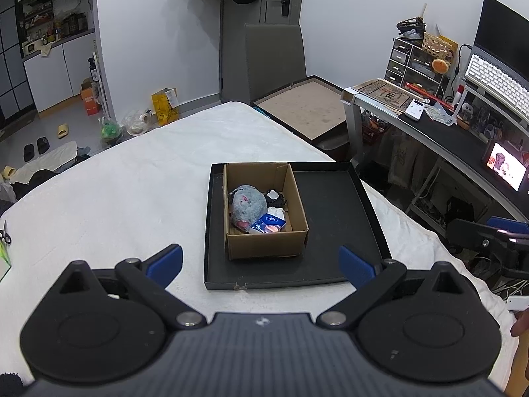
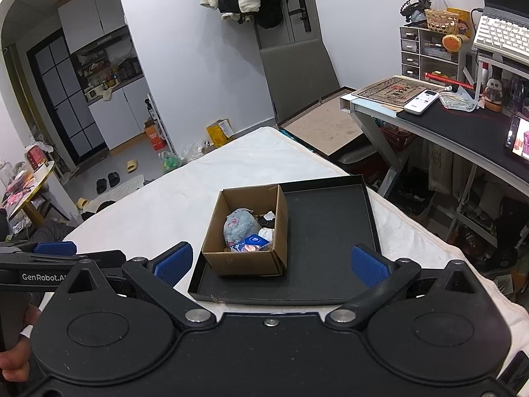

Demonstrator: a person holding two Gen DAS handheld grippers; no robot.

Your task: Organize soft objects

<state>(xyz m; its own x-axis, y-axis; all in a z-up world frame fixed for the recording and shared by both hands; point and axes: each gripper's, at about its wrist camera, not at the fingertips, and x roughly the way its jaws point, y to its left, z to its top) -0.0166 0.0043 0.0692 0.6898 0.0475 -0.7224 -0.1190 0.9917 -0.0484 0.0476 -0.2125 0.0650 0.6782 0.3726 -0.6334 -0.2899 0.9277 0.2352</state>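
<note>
A brown cardboard box (image 1: 266, 241) (image 2: 241, 261) stands in the left half of a shallow black tray (image 1: 330, 225) (image 2: 327, 231) on the white bed. In the box lie a grey plush toy (image 1: 246, 205) (image 2: 238, 225), a blue tissue pack (image 1: 268, 224) (image 2: 253, 243), and small black and white soft items (image 1: 276, 198) (image 2: 267, 223). My left gripper (image 1: 261, 263) is open and empty, just short of the tray's near edge. My right gripper (image 2: 271, 263) is open and empty, above the tray's near edge.
The white bed (image 1: 132, 192) (image 2: 172, 205) runs far and left. A desk (image 1: 446, 132) (image 2: 463, 125) with keyboard, drawers and remote stands to the right. A grey chair (image 1: 274, 59) (image 2: 297, 76) is beyond the bed. The other gripper shows at the right edge in the left wrist view (image 1: 502, 231).
</note>
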